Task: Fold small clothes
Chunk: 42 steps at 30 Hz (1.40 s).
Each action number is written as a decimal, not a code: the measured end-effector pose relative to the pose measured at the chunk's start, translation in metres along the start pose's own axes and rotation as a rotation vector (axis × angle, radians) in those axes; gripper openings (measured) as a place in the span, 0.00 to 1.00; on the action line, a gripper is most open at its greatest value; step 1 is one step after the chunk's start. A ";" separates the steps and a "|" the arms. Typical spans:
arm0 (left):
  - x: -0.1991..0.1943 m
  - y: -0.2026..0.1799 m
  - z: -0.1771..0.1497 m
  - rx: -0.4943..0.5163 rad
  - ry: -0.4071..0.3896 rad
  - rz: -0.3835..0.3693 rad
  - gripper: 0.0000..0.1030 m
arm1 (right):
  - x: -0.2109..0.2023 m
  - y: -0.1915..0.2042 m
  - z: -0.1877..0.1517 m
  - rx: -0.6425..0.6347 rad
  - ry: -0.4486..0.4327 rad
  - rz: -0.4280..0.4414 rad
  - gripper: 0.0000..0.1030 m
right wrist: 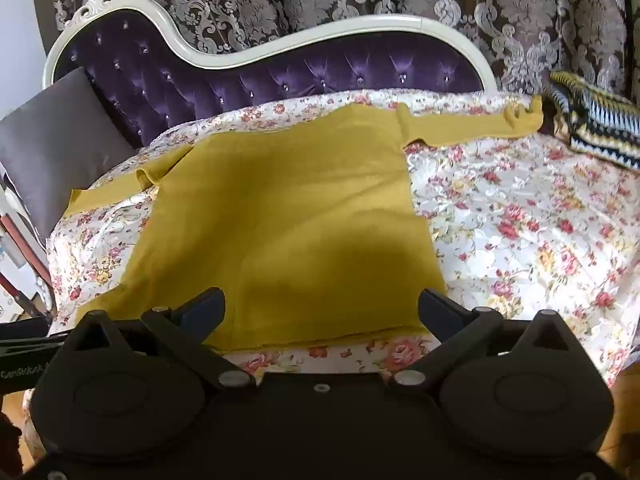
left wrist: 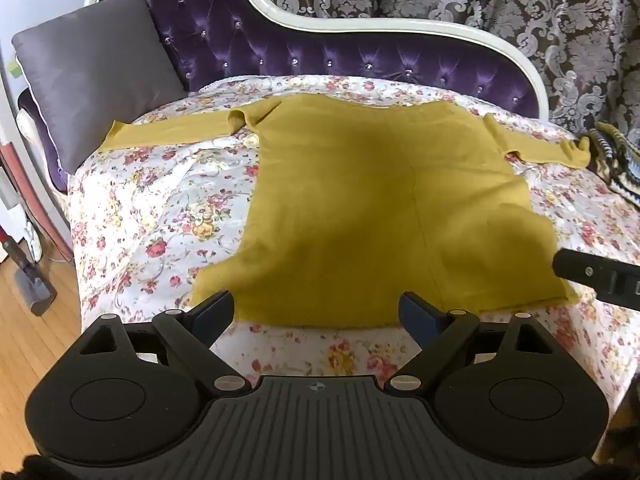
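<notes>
Only legible writing — "GenRobot" on the left gripper [right wrist: 24, 360] — beside the mustard sweater [right wrist: 280, 216].

Both views daylit, fairly bright, soft. Dark blurry shadow patches on yellow sweater [left wrist: 360, 200], mid-body in left view, lower centre in right view. Sheen on purple tufted headboard [left wrist: 304, 52]. Strong fisheye bending at edges, dark corners. Slight softness overall, colours bit oversaturated.
</notes>
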<state>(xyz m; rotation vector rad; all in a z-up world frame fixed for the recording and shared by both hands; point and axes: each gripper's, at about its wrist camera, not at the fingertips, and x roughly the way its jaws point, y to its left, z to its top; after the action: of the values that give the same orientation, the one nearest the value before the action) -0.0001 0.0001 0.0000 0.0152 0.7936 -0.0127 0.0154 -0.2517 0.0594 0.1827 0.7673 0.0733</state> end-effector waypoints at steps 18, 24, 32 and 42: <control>-0.020 -0.011 -0.004 0.012 -0.001 -0.044 0.87 | -0.018 0.013 -0.003 -0.045 -0.040 -0.018 0.99; -0.020 -0.011 -0.004 0.013 -0.003 -0.050 0.87 | -0.019 0.013 -0.003 -0.043 -0.040 -0.016 0.99; -0.019 -0.011 -0.004 0.011 0.003 -0.049 0.87 | -0.018 0.013 -0.001 -0.041 -0.028 -0.014 0.99; -0.019 -0.010 -0.005 0.012 0.005 -0.051 0.87 | -0.016 0.013 -0.002 -0.036 -0.015 -0.012 0.99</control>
<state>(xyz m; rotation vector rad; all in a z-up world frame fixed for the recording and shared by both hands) -0.0169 -0.0094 0.0100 0.0061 0.7992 -0.0657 0.0026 -0.2409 0.0710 0.1440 0.7513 0.0739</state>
